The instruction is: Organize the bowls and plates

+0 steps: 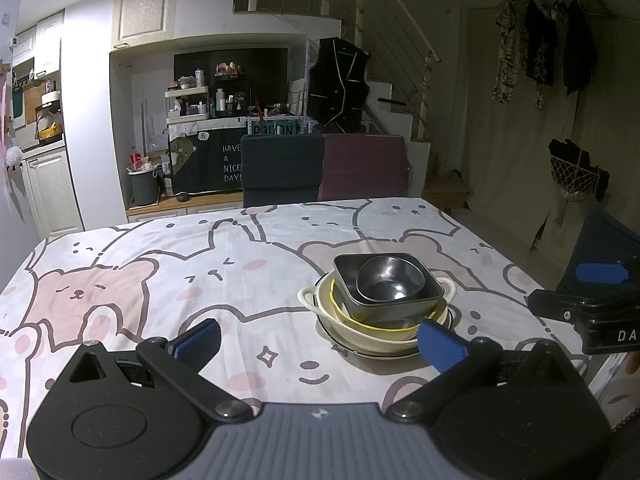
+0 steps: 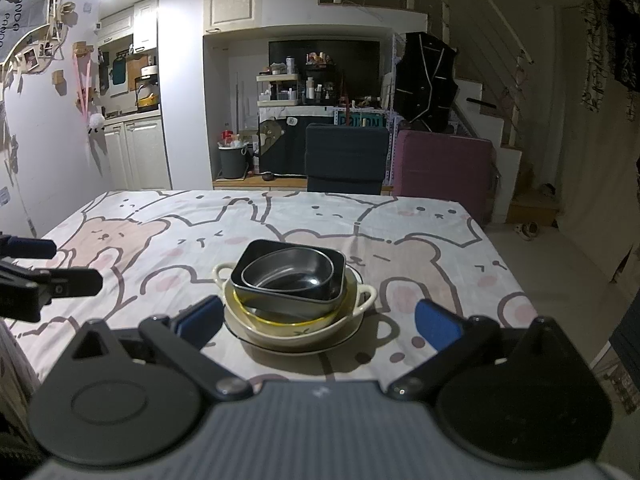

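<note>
Left wrist view: left gripper (image 1: 320, 342) low over the near edge of the table (image 1: 160, 280), blue fingers wide apart, nothing between them. Right wrist view: right gripper (image 2: 318, 320) likewise spread and empty, aimed straight at the stack.

Toward the near right part of the table, well in from every edge: a nested pile. At the bottom a dark-rimmed plate (image 2: 340, 343), on it a cream two-handled dish (image 2: 366, 294), then a yellow-rimmed bowl (image 2: 280, 320), then a dark square bowl (image 2: 288, 300), with a round metal bowl (image 2: 288, 276) innermost. Possibly another thin piece hidden in between; hard to tell from these angles.

Probably the closing step: everything already stacked, both grippers free. If anything remains, perhaps squaring the tilted square bowl, calling for a gentle pinch on its rim without shifting the dishes beneath.
</note>
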### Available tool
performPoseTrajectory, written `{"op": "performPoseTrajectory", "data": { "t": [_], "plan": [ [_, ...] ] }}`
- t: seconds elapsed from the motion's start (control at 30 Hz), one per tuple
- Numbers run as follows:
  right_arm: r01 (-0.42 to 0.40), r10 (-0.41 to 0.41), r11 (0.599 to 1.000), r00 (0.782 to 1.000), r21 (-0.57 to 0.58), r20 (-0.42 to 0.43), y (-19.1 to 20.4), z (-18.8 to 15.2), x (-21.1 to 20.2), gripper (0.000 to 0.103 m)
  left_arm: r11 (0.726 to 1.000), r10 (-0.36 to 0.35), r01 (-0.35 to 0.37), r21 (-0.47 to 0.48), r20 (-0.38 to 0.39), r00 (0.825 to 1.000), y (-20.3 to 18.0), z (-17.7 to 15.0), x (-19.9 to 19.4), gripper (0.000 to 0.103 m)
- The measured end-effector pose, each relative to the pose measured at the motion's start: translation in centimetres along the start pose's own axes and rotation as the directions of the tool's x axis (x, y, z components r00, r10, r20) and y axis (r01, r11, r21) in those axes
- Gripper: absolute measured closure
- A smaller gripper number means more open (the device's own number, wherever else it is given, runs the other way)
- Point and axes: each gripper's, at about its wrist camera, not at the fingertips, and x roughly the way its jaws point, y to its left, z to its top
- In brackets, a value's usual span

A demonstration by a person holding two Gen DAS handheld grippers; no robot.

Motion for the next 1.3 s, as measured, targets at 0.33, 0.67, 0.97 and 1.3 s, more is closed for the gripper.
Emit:
{"op": "performPoseTrajectory", "data": {
  "t": [0.33,0.67,0.97,1.3],
  "plan": [
    [0.001,-0.001,1.000,1.000,0.000,0.000,0.06,-0.01,-0.01,0.000,1.000,0.000,0.000,0.000,-0.001,1.000,0.04,0.01,0.02,0.000],
    [0.001,-0.001,1.000,1.000,0.001,0.000,0.12,-0.03,-0.02,0.000,1.000,0.000,0.000,-0.001,-0.001,1.000,0.05,0.02,0.03,0.000],
    [0.001,-0.001,1.000,1.000,0.001,0.000,0.12,-0.02,-0.02,0.000,1.000,-0.002,0.002,-0.001,-0.002,1.000,0.00,-0.02,0.06,0.000],
    [0.001,-0.001,1.000,1.000,0.001,-0.001,0.12,-0.01,-0.02,0.000,1.000,-0.004,0.004,-0.002,-0.005,1.000,-0.26,-0.23,0.09,0.000]
  ]
}}
